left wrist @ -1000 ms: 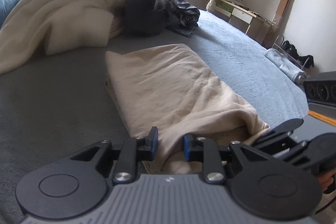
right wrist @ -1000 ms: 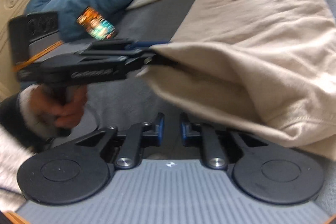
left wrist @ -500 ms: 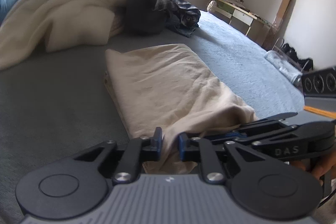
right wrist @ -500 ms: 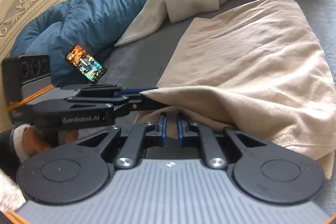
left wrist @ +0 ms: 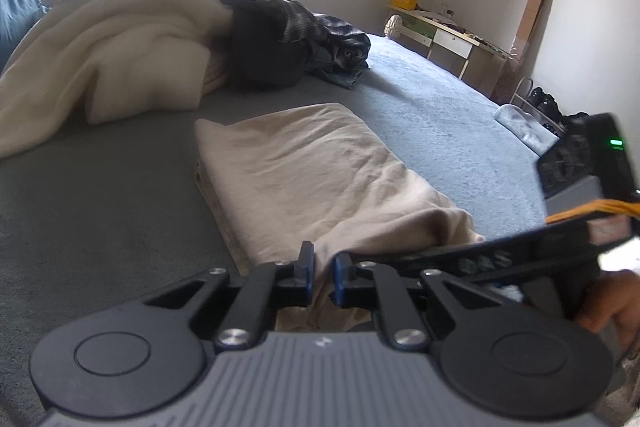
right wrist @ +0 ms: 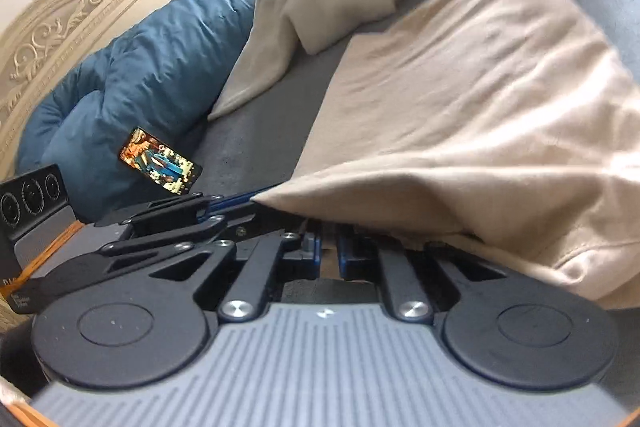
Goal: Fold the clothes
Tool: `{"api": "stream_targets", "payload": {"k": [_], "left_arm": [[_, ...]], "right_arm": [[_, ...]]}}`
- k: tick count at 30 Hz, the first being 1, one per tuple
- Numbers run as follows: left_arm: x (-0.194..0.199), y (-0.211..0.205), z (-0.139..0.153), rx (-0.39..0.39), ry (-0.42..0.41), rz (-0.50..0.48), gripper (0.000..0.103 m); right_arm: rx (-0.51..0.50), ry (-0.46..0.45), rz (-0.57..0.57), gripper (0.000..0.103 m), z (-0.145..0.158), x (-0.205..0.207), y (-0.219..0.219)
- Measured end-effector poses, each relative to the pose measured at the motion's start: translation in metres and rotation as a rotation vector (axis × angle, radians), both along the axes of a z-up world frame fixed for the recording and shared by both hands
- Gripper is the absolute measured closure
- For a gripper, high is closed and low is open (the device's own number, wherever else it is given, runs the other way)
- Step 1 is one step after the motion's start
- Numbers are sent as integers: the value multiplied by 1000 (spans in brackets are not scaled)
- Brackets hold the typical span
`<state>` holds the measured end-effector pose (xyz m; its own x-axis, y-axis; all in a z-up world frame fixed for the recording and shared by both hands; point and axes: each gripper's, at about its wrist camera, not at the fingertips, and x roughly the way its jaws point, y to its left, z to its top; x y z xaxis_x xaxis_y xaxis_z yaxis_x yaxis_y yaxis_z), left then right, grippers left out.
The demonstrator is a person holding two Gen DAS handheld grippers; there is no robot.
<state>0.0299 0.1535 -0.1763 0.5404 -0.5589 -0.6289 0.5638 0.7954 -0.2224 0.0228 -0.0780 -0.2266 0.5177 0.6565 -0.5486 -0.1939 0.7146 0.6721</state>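
Open grey bedcover left of my beige garment; cream blanket and dark clothes pile block the far end

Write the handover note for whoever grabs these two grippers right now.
Left gripper: shut on the near edge of the beige garment, fabric pinched between the pads.
Right gripper: also at that near edge, fingers tucked under the fabric; grip not clear from either view.
The beige garment lies on the grey bed, already folded into a long strip. The cream blanket and the pile of dark clothes lie beyond it.
Left: probably carry the near edge toward the far end to halve it, then smooth.
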Motion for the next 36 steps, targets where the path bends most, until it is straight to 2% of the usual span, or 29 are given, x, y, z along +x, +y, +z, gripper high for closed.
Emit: {"api": "stream_targets", "payload": {"k": [3,6,7,8,9,10,11,13,15,16,20,24,28,30,33,35,36], "left_arm": [[-3,-2,-2,26,-6,-12,93],[-7,-5,-4,52,-12,-24,89],[-8,-6,-5,60,-14,-28,86],[-9,-7,-5,69,-16,-32,79],[-10,-7,-6,78,-18,-36,67],[-12,-10,-8,105,-32,-44,62],[-15,-15,-9,142,-53,-53,57],[-21,-25,-15,245,-108,-71,57],[-24,-30,-21,326,-143,-63,57],[-24,-29,-22,325,-141,-52,57],[-21,-18,-20,234,-90,-7,57],[-20,-17,-18,200,-77,9,55],[-19,-21,-21,197,-80,40,55],[-17,-21,-24,198,-70,80,54],[-12,-17,-28,173,-25,116,53],[-11,-15,-29,170,-12,112,53],[-12,-14,-28,175,-13,97,53]], "right_arm": [[46,29,-57,99,-13,11,-2],[156,115,-137,100,-27,17,-8],[182,135,-148,100,-30,17,-9],[193,143,-144,99,-31,16,-11],[205,153,-141,99,-32,15,-14],[218,169,-139,98,-32,13,-17],[229,183,-137,98,-31,12,-20],[215,191,-125,97,-26,9,-25],[144,179,-102,97,-14,4,-31],[89,160,-95,97,-7,1,-36],[-144,47,-122,98,20,-20,-52],[-239,12,-157,98,22,-25,-51],[-349,-85,-47,95,24,-35,-31],[-449,-151,18,95,26,-41,-16],[-701,-267,65,97,27,-50,1],[-727,-280,77,98,30,-50,-2],[-668,-248,79,95,34,-46,-10]]}}
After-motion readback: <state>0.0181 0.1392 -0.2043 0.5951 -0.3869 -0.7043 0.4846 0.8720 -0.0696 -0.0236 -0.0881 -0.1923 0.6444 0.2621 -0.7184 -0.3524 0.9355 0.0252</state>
